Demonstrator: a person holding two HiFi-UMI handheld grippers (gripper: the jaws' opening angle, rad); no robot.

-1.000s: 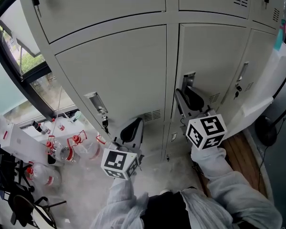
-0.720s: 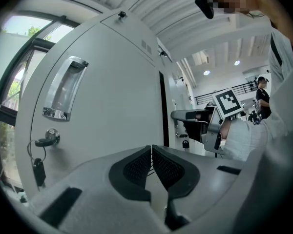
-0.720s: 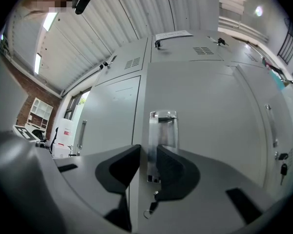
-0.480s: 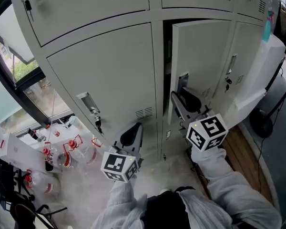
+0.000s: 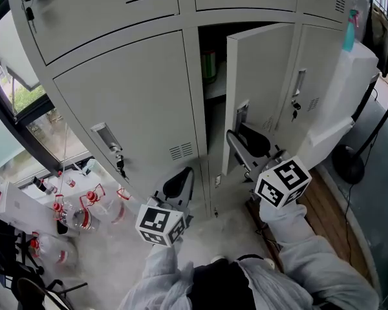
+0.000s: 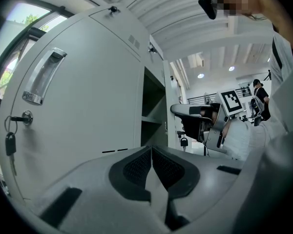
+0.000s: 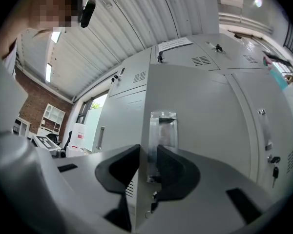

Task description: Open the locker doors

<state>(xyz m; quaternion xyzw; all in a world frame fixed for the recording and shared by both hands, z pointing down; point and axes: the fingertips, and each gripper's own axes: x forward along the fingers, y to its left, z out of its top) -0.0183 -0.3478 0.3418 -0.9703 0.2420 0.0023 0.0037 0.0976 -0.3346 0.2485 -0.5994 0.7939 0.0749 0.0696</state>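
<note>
The right gripper [image 5: 246, 142] had its jaws closed partway on the free edge of the middle lower door [image 5: 262, 82], one jaw on either face, right at the recessed handle [image 7: 162, 130]. In the right gripper view the door's edge ran straight up between the two dark pads [image 7: 172, 172]. That door stood swung out towards the near right, leaving a dark gap on its left through which an inner shelf [image 5: 213, 93] and something green above it could be seen.

The left gripper [image 5: 178, 181] was lower and to the left, in front of the bottom of the left lower door [image 5: 126, 102] without touching it. Its jaws were pressed together with nothing between them, as the left gripper view showed [image 6: 151, 156]. The left lower door was closed, with keys [image 6: 10, 144] hanging from the lock under its handle [image 6: 43, 76]. The right lower door [image 5: 320, 70] was closed too. Clear bottles with red caps [image 5: 84, 212] lay on the floor at the left.
</note>
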